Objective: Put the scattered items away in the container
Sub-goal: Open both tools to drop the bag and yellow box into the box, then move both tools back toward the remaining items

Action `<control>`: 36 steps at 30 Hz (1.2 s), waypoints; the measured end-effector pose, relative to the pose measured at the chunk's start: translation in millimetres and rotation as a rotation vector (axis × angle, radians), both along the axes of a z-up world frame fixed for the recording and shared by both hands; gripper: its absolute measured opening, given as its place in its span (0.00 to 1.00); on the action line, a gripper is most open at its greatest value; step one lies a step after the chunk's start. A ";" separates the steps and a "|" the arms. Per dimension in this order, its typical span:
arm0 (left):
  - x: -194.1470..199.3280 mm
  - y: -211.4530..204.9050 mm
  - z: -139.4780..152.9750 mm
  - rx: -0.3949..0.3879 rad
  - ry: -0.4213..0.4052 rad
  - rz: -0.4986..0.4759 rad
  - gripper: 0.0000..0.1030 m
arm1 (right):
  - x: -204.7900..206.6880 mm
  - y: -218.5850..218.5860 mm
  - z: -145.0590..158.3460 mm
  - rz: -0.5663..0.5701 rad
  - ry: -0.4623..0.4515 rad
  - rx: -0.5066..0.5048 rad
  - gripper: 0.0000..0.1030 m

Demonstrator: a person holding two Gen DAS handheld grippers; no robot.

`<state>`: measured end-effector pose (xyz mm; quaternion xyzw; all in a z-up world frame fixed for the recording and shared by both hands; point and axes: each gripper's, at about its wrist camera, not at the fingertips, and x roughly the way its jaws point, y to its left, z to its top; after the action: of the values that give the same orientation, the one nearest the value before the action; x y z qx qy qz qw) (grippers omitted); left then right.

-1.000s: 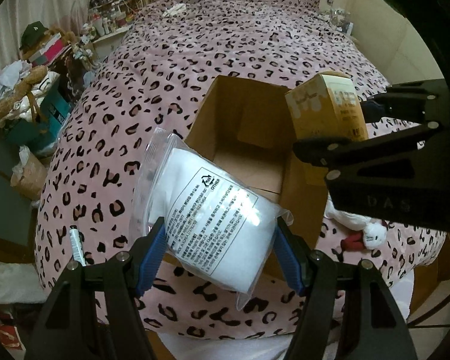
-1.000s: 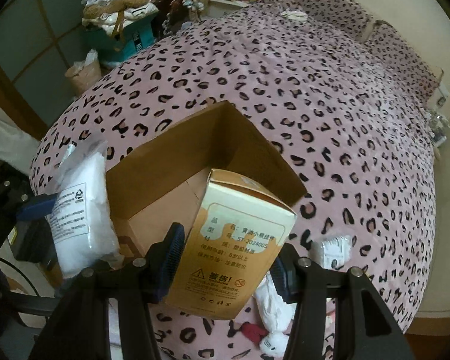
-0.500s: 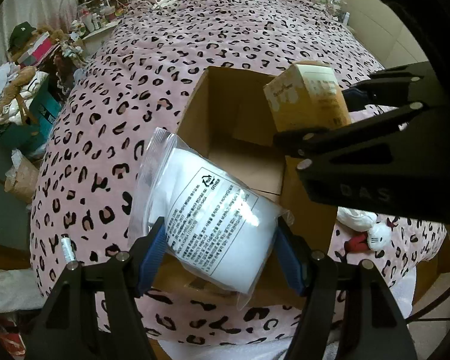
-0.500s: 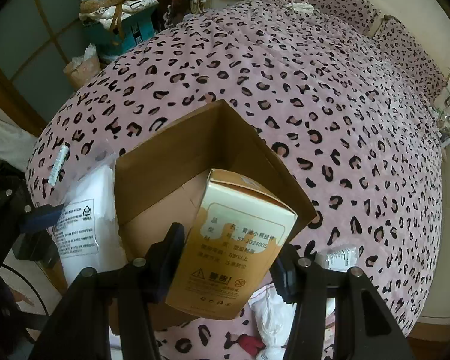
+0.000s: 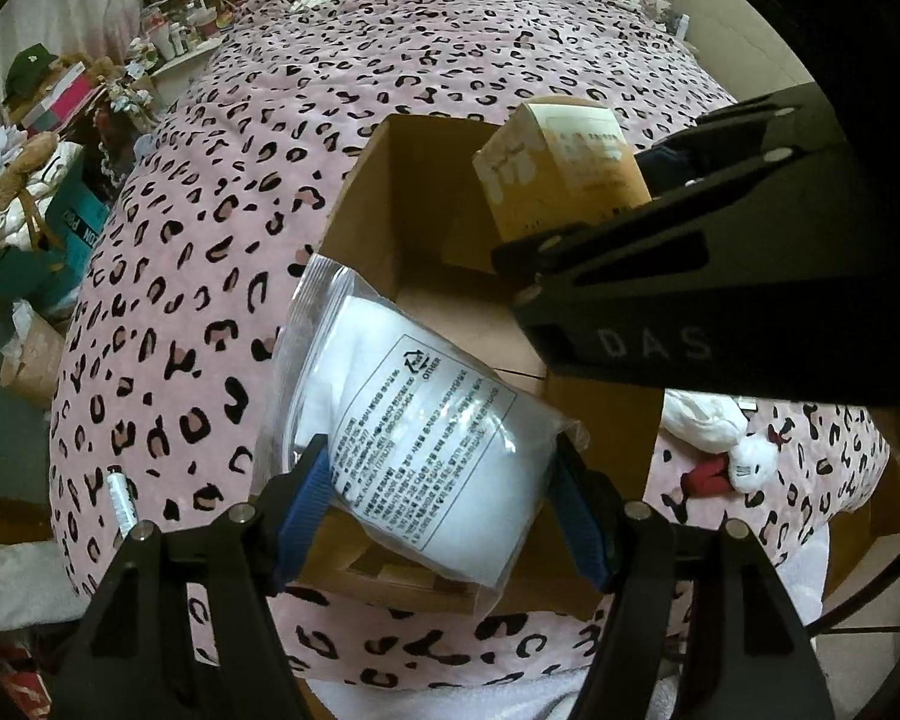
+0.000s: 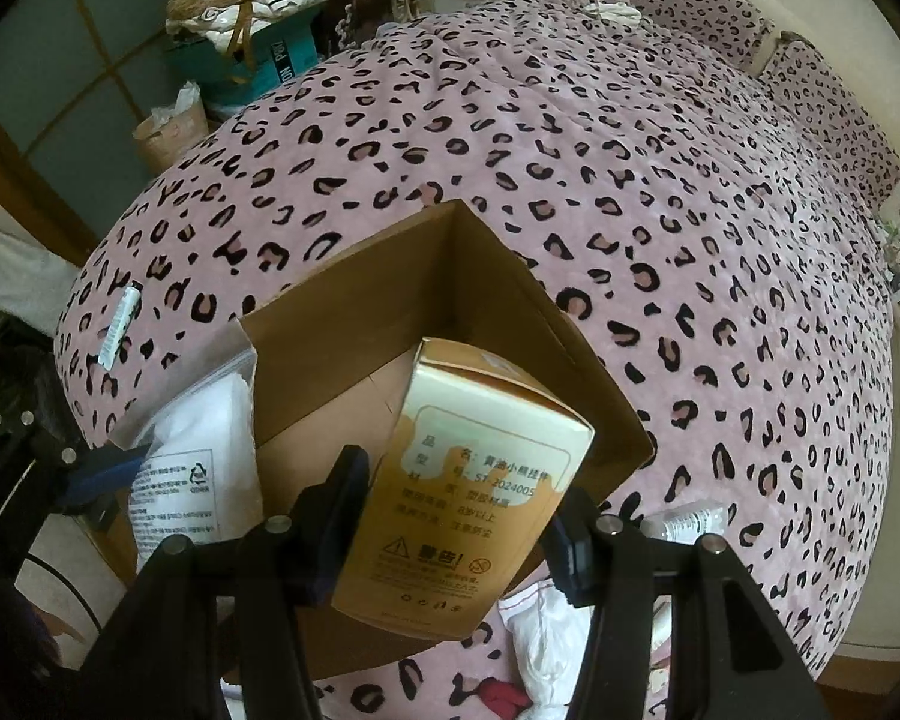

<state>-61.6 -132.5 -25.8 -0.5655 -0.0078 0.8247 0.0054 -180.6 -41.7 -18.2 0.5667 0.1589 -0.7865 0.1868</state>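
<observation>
An open brown cardboard box sits on the leopard-print bed. My left gripper is shut on a clear plastic bag of white material with a printed label, tilted over the box's near left corner. My right gripper is shut on a tan and cream carton with printed text, hanging over the box's open top. In the left wrist view that carton shows above the box's right side. In the right wrist view the bag pokes up beside the box's left wall.
A small white tube lies on the bedspread left of the box. Right of the box lie a white and red plush toy and a small white bottle. Cluttered shelves, a teal box and a paper bag stand beside the bed.
Both grippers have come down closer to the cardboard box with their loads. The carton now sits further over the box's opening. Both grips are unchanged.
</observation>
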 end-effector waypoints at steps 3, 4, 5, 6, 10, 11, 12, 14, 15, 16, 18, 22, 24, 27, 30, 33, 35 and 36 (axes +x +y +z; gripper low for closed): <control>-0.4 -1.7 1.1 0.007 -0.002 0.012 0.73 | -1.3 0.3 0.7 0.005 -0.018 -0.008 0.54; -0.3 -2.0 1.2 0.008 -0.004 0.015 0.74 | -1.4 0.5 1.6 0.007 -0.017 -0.007 0.54; -0.2 -1.7 1.8 0.008 -0.005 0.018 0.74 | -1.5 0.2 2.7 0.009 -0.014 -0.004 0.54; 0.1 -1.8 2.0 0.007 -0.006 0.020 0.75 | -1.3 0.1 4.2 0.011 -0.008 0.002 0.54; 3.1 -3.0 4.7 0.008 -0.002 0.032 0.79 | -2.1 1.1 9.2 0.005 0.000 -0.006 0.54; 3.7 -3.5 5.3 0.008 -0.002 0.036 0.80 | -2.6 1.6 9.9 0.002 -0.002 -0.011 0.54; 4.5 -4.5 6.1 0.007 0.000 0.040 0.80 | -2.8 2.3 10.5 -0.002 -0.005 -0.015 0.54; 5.6 -5.7 7.4 0.006 0.004 0.046 0.80 | -2.9 4.1 11.2 -0.009 -0.007 -0.022 0.54; 6.1 -6.3 7.7 0.005 0.004 0.047 0.80 | -2.7 5.1 11.6 -0.012 -0.007 -0.024 0.54; 6.7 -6.6 8.0 0.002 0.005 0.050 0.80 | -2.2 5.8 11.6 -0.014 -0.008 -0.024 0.54; 7.8 -6.7 8.5 -0.004 0.005 0.054 0.80 | -0.9 7.1 12.0 -0.017 -0.008 -0.024 0.54; 10.7 -2.6 12.5 -0.011 0.009 0.055 0.80 | 5.0 14.1 15.7 -0.026 -0.001 -0.023 0.54; 12.3 1.9 15.4 -0.013 0.014 0.049 0.80 | 9.6 19.8 18.4 -0.031 0.004 -0.023 0.54; 15.3 10.5 20.6 -0.021 0.023 0.039 0.80 | 20.1 35.1 24.1 -0.050 0.014 -0.030 0.54; 19.0 22.1 26.9 -0.023 0.033 0.032 0.80 | 34.0 59.3 28.8 -0.080 0.026 -0.036 0.54; 23.0 41.2 33.7 -0.020 0.053 0.006 0.80 | 50.4 97.0 29.3 -0.137 0.034 -0.028 0.54; 25.2 58.7 35.8 -0.013 0.063 -0.024 0.81 | 61.0 124.0 24.8 -0.182 0.030 -0.018 0.55; 26.1 68.9 35.6 -0.008 0.067 -0.043 0.81 | 67.7 142.8 20.2 -0.214 0.024 -0.009 0.55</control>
<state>-35.4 -63.5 9.8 -0.5375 0.0078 0.8430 0.0209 -112.9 101.0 2.0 0.5700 0.0961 -0.8095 0.1026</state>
